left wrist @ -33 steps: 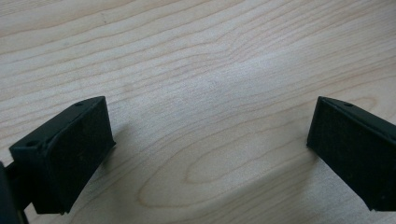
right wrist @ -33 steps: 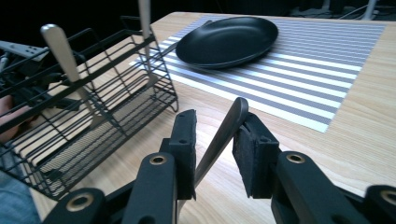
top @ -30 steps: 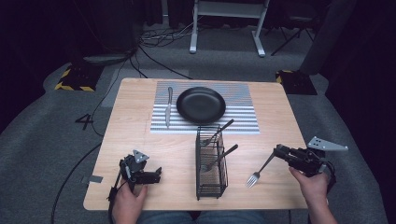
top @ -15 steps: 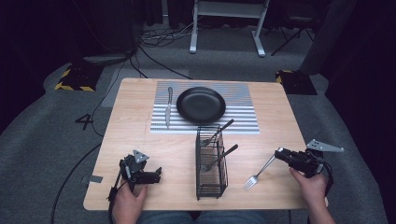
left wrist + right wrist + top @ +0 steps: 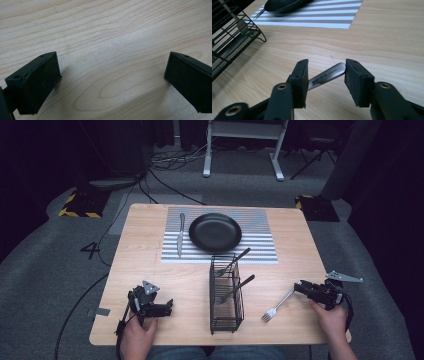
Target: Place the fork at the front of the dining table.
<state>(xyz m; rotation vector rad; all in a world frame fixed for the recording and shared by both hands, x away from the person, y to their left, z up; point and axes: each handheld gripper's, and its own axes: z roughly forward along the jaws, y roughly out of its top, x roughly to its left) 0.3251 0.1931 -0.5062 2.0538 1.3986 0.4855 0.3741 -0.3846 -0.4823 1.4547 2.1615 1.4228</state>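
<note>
The right tongs (image 5: 326, 82) are standing narrow around the silver metal fork's handle (image 5: 327, 75); squeezing squarely looks wise. Left tongs (image 5: 112, 82) are gaping wide.

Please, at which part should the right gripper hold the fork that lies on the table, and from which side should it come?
Grip the fork at the end of its handle, coming from the table's right edge along its length. It lies flat with its tines toward the wire rack and the handle end toward the right gripper, whose jaws stand on either side of that narrow end, with gaps visible.
</note>
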